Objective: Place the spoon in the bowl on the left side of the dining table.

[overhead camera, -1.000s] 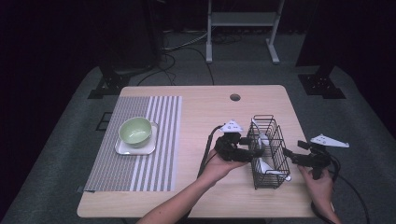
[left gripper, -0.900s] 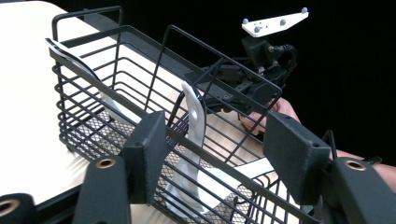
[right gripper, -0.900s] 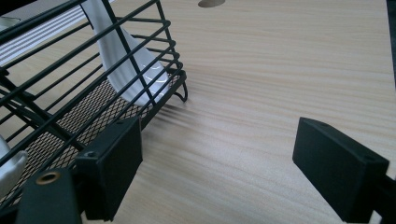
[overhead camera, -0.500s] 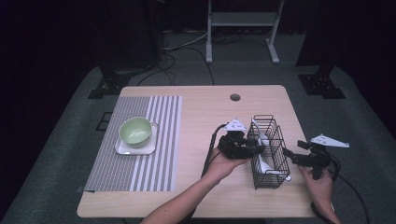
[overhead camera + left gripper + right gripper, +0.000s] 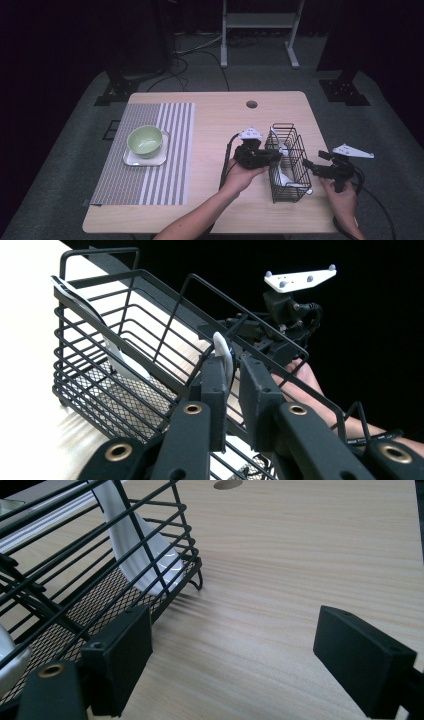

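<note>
On the striped mat [image 5: 150, 150] at the table's left we see a green bowl [image 5: 145, 139] on a white plate [image 5: 131, 159]. Right of centre, our left gripper [image 5: 274, 156] reaches over the basket [image 5: 287, 165] rim; its jaws have just been closing and now clamp the white spoon [image 5: 223, 351] handle, which stands inside the basket. Our right gripper [image 5: 311, 164] rests just beside the basket, jaws wide apart over bare table [image 5: 300, 555], holding nothing.
</note>
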### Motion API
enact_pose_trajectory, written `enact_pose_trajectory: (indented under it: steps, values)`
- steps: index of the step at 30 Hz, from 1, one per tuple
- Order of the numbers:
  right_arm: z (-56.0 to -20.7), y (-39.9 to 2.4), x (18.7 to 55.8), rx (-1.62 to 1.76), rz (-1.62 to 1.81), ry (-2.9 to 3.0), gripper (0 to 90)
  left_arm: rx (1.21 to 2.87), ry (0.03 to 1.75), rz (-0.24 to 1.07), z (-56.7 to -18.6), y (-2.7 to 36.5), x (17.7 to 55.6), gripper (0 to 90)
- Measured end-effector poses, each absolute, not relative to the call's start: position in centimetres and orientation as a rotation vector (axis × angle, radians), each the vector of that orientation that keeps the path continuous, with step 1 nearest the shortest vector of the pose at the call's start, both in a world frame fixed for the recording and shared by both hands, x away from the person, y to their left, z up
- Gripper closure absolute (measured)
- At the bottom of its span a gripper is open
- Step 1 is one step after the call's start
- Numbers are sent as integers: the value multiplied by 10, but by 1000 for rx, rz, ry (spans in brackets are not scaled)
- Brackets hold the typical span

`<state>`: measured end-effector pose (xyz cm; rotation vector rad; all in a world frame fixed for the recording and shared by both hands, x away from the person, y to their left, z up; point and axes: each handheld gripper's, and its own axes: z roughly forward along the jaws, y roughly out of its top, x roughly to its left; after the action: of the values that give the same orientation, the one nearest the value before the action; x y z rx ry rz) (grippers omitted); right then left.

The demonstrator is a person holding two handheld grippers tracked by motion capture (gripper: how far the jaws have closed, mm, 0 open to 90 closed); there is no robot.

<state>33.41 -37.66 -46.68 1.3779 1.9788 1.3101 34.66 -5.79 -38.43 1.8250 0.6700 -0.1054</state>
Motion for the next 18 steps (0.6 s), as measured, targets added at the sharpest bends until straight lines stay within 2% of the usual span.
enact_pose_trajectory:
  steps: [6, 18]
  values:
    - [-467, -377, 334, 1375, 1314, 1976, 148, 1812, 681, -107, -386, -58, 347, 856]
    - [-467, -377, 334, 1375, 1316, 1977, 148, 1786, 695, -108, -388, -56, 345, 864]
